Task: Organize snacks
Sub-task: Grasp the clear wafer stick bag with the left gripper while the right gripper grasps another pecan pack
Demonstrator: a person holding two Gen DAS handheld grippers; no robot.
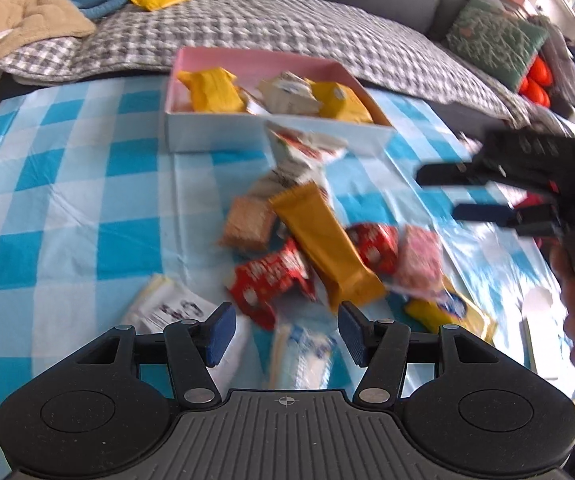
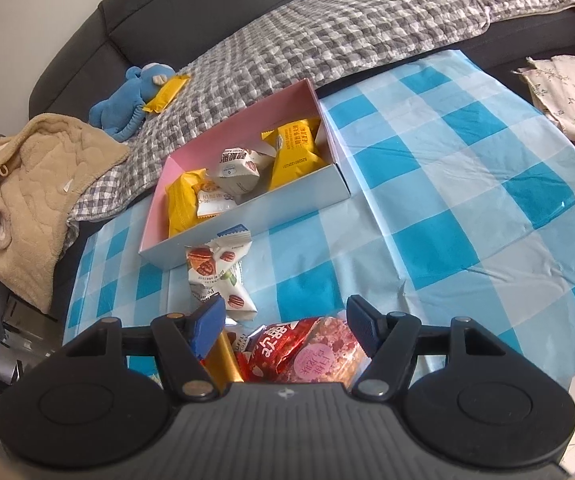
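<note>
The desk carries a pink-lined box beyond both tools, already part-filled. A loose snack pile lies just ahead of the left tool, jaws apart, nothing between them. The gold bar runs lengthwise away from it. The right tool, likewise open and empty, hangs over the pink packet; it appears nearer.

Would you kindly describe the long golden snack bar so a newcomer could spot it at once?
Start at the blue-checked tablecloth and the pink-lined box on it. In front of the box lies a pile of loose snacks. The golden bar lies diagonally on top, the longest packet there, plain gold among red and white wrappers.
</note>
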